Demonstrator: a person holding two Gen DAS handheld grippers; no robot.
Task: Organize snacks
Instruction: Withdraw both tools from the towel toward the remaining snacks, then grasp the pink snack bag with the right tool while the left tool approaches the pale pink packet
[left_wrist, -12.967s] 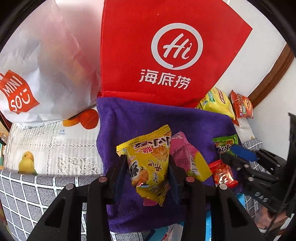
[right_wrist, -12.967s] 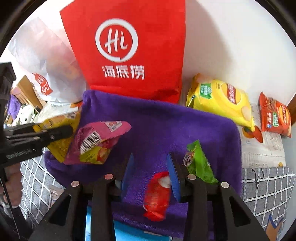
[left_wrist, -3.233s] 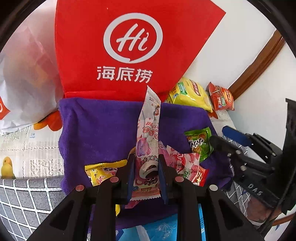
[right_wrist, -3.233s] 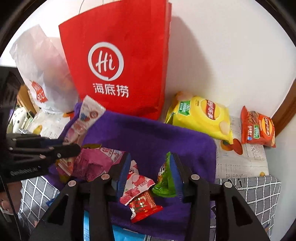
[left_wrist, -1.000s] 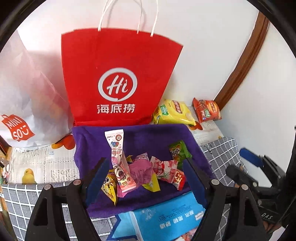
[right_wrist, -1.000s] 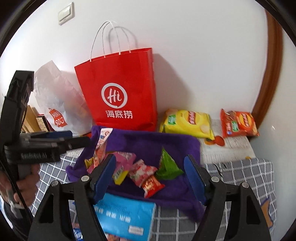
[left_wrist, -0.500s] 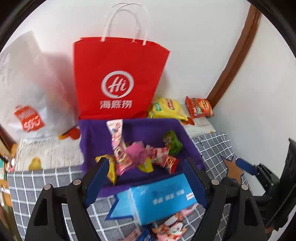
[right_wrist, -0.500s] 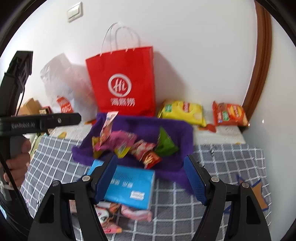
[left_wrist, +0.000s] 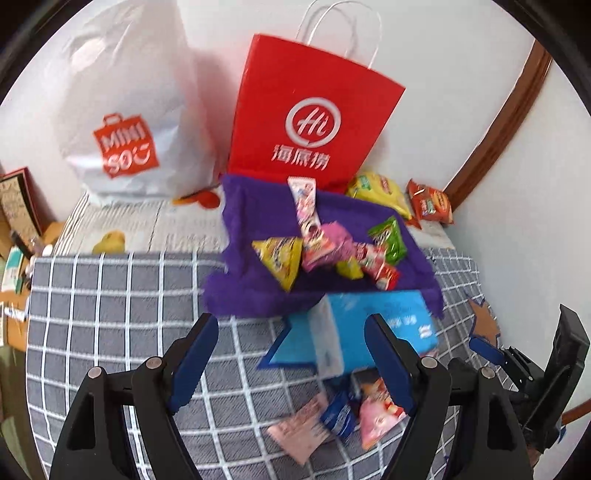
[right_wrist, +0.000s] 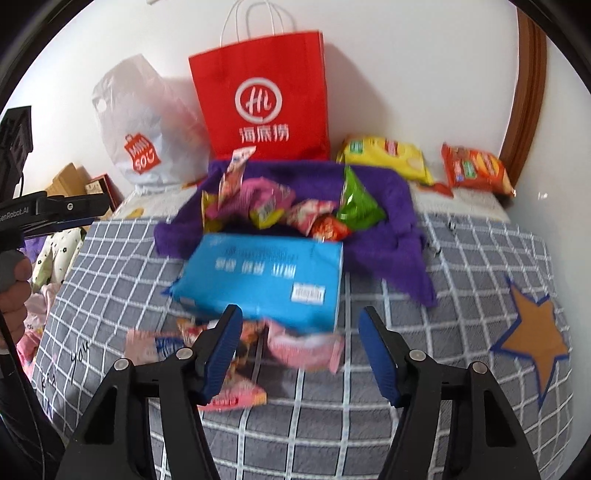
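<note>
A purple towel (left_wrist: 255, 206) (right_wrist: 391, 199) holds a heap of small snack packets: yellow (left_wrist: 279, 258), pink (left_wrist: 327, 243), green (left_wrist: 388, 236) (right_wrist: 356, 206) and red (right_wrist: 328, 227). In front of it lies a blue pack (left_wrist: 384, 332) (right_wrist: 266, 277). Nearer still, loose pink packets (left_wrist: 376, 413) (right_wrist: 303, 345) lie on the grey checked cloth. My left gripper (left_wrist: 291, 358) hangs open above the cloth with nothing between its fingers. My right gripper (right_wrist: 299, 347) is over the pink packets; its jaws are closing and the pads touch nothing.
A red paper bag (left_wrist: 310, 122) (right_wrist: 262, 99) and a white plastic bag (left_wrist: 125, 122) (right_wrist: 147, 122) stand against the wall. A yellow chip bag (right_wrist: 388, 155) and an orange packet (right_wrist: 476, 170) lie at the back right. A star patch (right_wrist: 532, 332) marks the cloth.
Both grippers have pulled back from the towel toward the near side of the cloth. The blue pack and loose pink packets have come into view. The right jaws have narrowed.
</note>
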